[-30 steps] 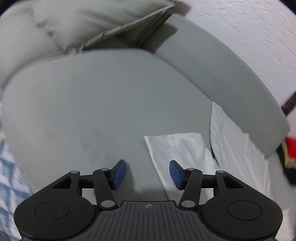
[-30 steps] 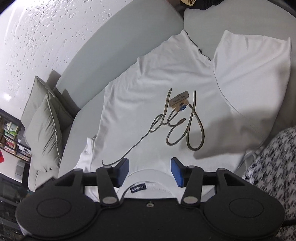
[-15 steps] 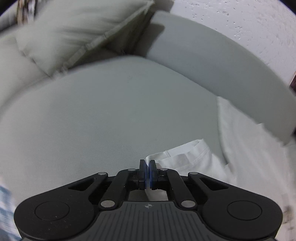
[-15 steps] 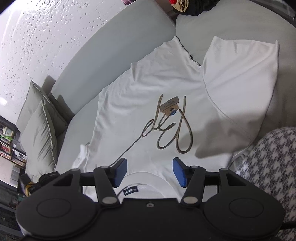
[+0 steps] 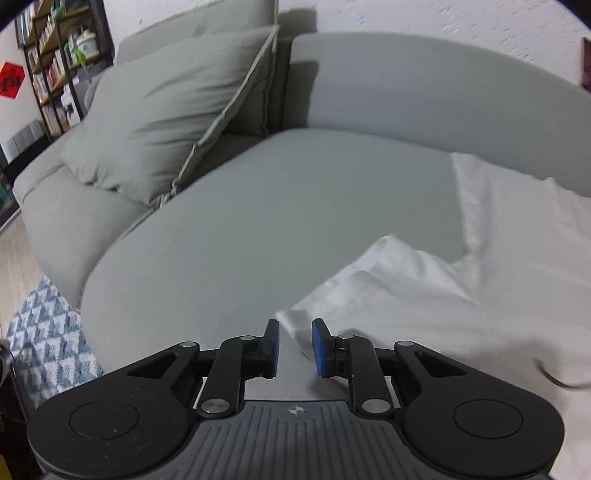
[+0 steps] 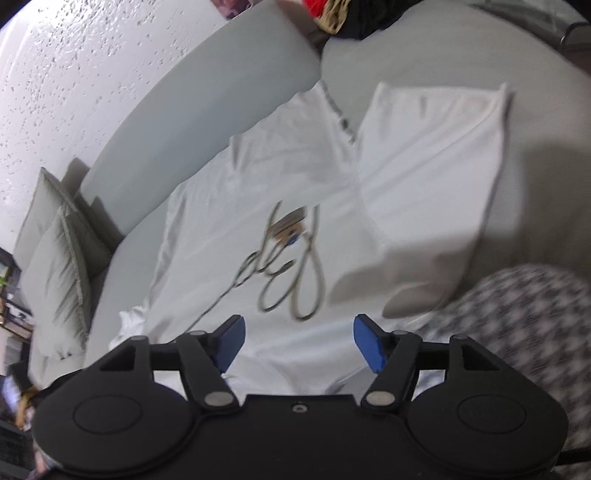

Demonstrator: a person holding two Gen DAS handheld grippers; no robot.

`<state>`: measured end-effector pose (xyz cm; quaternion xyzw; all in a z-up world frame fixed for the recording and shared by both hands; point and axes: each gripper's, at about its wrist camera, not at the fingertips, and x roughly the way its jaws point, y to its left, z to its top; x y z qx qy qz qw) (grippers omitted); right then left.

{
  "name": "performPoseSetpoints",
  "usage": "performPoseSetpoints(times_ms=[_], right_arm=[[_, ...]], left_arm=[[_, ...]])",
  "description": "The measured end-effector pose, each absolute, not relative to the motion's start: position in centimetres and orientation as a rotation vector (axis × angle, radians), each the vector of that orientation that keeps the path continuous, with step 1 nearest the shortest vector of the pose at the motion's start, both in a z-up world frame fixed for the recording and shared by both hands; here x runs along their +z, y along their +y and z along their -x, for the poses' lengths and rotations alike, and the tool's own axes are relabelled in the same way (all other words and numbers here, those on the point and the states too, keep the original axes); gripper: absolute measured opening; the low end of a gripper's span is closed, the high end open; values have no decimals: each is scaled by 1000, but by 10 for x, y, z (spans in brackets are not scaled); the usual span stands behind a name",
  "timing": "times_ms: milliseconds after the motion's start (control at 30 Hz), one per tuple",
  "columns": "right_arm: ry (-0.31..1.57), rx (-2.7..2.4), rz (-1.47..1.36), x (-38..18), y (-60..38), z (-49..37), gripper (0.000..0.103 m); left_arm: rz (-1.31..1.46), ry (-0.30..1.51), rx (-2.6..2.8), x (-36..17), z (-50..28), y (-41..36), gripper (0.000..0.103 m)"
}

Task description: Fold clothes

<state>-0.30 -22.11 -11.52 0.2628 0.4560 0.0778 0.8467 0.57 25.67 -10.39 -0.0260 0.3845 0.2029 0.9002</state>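
Observation:
A white T-shirt [image 6: 280,206] with gold script lettering and a small hang tag [image 6: 290,227] lies spread on the grey sofa seat [image 5: 295,206]. In the left wrist view one of its sleeves [image 5: 388,280] lies rumpled toward the body. My left gripper [image 5: 294,347] hovers at that sleeve's corner. Its jaws are opening, and the cloth's edge shows in the narrow gap with neither pad pressing it. My right gripper [image 6: 298,345] stands open low over the shirt's near edge, holding nothing. The other sleeve [image 6: 436,155] lies flat at the upper right.
Grey pillows [image 5: 166,122] lean at the sofa's left end, under the curved backrest [image 5: 424,85]. A blue patterned rug [image 5: 48,332] lies on the floor, with a bookshelf [image 5: 55,74] behind. Houndstooth fabric [image 6: 517,332] lies at the right, and red and dark clothes [image 6: 343,14] at the top.
My left gripper shut on the sleeve's corner, carried it up and toward the shirt, rolled, and has now parted its pads. The right gripper drifted slightly and stayed open.

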Motion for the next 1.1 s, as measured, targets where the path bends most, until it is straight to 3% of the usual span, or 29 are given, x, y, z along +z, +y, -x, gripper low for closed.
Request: performPoseSetpoints(times_ms=[33, 67, 267, 367, 467, 567, 633, 800, 967, 1100], right_arm=[[968, 169, -515, -115, -220, 2, 32], [975, 179, -475, -116, -215, 0, 20], [989, 311, -276, -120, -168, -17, 19], [1039, 327, -183, -131, -156, -12, 18], [1123, 345, -120, -131, -157, 4, 18], [1242, 338, -190, -134, -172, 16, 12], [1216, 340, -275, -127, -183, 22, 13], [985, 418, -413, -56, -200, 21, 17], [730, 476, -443, 33, -214, 2, 28], [584, 436, -478, 70, -226, -33, 38]], left_arm=[[56, 790, 368, -100, -2, 245, 19], [60, 790, 305, -97, 1, 233, 19], [3, 853, -75, -111, -3, 137, 25], [-87, 928, -156, -134, 2, 98, 22], [-272, 938, -198, -132, 28, 77, 16], [-216, 1027, -236, -123, 42, 91, 18], [-192, 1024, -198, -111, 50, 100, 24], [-112, 837, -90, -39, 59, 133, 25], [-21, 592, -34, 43, 43, 160, 29], [13, 497, -15, 71, 8, 174, 31]])
